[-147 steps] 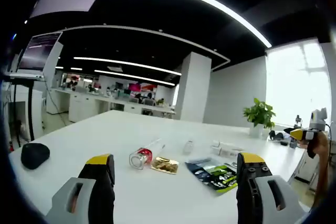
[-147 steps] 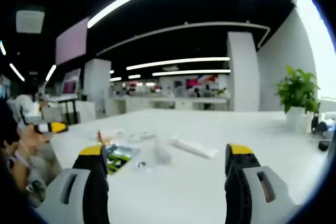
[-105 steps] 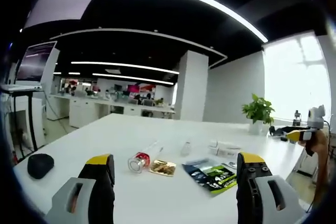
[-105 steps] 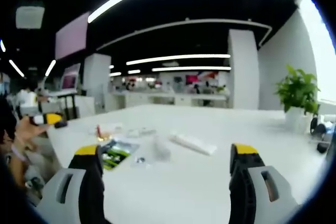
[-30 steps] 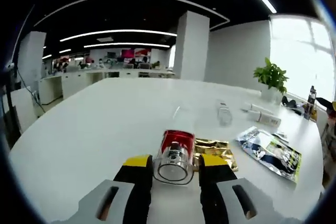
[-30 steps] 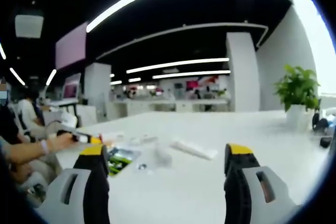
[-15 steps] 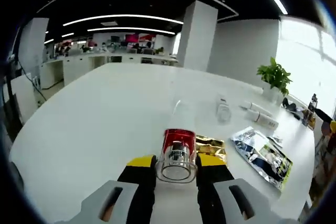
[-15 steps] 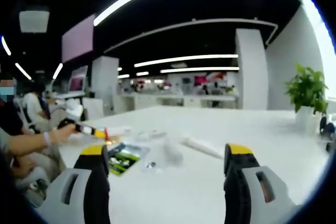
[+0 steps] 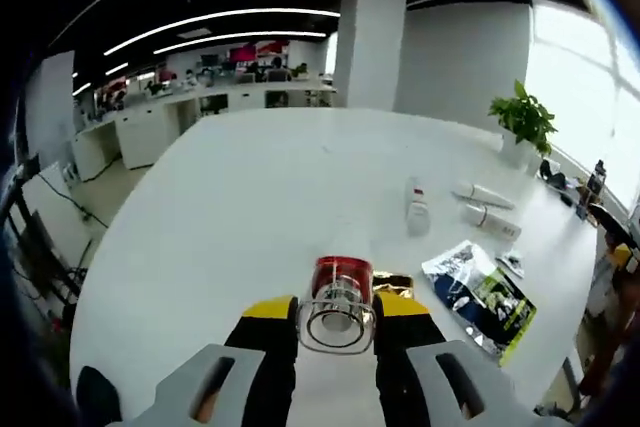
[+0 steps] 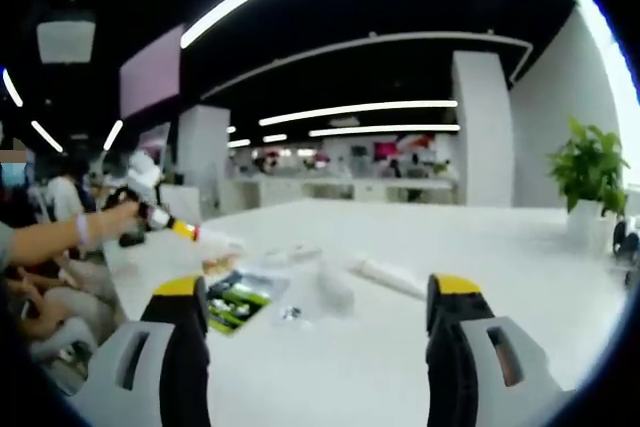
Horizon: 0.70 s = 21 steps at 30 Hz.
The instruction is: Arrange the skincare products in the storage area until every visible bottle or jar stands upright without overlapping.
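Observation:
My left gripper (image 9: 337, 315) is shut on a clear bottle (image 9: 339, 299) with a red band, held above the white table (image 9: 230, 197) with its round end facing the camera. In the right gripper view that left gripper (image 10: 160, 215) hangs raised at the left in a person's hand, the bottle (image 10: 216, 240) sticking out of its yellow tips. A second clear bottle (image 9: 415, 206) (image 10: 335, 288) lies on its side. Two white tubes (image 9: 479, 194) (image 9: 491, 219) lie beyond it; one white tube (image 10: 386, 275) shows in the right gripper view. My right gripper (image 10: 320, 332) is open, holding nothing, low over the table.
A gold sachet (image 9: 402, 280) and a green-and-black pack (image 9: 476, 297) (image 10: 239, 301) lie flat beside the bottles. A potted plant (image 9: 524, 123) (image 10: 588, 179) stands at the table's far edge. A black object (image 9: 95, 388) sits at the near left. People sit at the left.
My left gripper, shut on the red-banded bottle, has risen, so the table now lies further below. The right gripper has stayed open and almost still.

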Available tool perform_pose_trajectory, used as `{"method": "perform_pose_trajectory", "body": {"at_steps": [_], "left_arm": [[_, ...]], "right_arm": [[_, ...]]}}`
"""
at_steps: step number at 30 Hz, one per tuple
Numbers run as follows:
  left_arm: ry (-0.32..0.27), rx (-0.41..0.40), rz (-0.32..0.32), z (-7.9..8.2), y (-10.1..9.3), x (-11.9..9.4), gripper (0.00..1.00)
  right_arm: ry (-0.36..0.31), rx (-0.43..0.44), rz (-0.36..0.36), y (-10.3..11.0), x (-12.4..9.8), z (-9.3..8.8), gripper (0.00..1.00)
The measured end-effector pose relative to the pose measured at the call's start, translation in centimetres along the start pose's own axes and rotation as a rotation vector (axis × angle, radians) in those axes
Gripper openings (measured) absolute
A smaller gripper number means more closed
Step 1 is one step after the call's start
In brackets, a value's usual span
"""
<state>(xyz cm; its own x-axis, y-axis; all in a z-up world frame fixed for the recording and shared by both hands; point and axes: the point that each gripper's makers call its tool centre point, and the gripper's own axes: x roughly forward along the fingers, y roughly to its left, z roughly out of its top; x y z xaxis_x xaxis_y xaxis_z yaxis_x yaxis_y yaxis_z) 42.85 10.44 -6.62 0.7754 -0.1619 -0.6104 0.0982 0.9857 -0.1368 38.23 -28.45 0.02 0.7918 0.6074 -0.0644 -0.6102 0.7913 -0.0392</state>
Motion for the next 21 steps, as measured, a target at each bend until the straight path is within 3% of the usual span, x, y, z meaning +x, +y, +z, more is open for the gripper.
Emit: {"method": "perform_pose_trajectory", "body": {"at_steps": [7,13,21], "left_arm": [[0.081,0.059,0.024,1.8,-0.3,-1.1,0.28],[0.148,0.125,0.062,3.2,-1.6,-2.1,0.28],[0.242,0.127,0.09,5.4,-2.1,-1.6,0.28]], "right_arm": [[0.006,-0.017,-0.009,-0.2,0.4,-0.1,0.9],[0.062,-0.042,-0.017,-0.8,1.7,-1.4,0.9],[0.084,-0.02,0.025,0.0,2.5,-2.3,0.9]]}}
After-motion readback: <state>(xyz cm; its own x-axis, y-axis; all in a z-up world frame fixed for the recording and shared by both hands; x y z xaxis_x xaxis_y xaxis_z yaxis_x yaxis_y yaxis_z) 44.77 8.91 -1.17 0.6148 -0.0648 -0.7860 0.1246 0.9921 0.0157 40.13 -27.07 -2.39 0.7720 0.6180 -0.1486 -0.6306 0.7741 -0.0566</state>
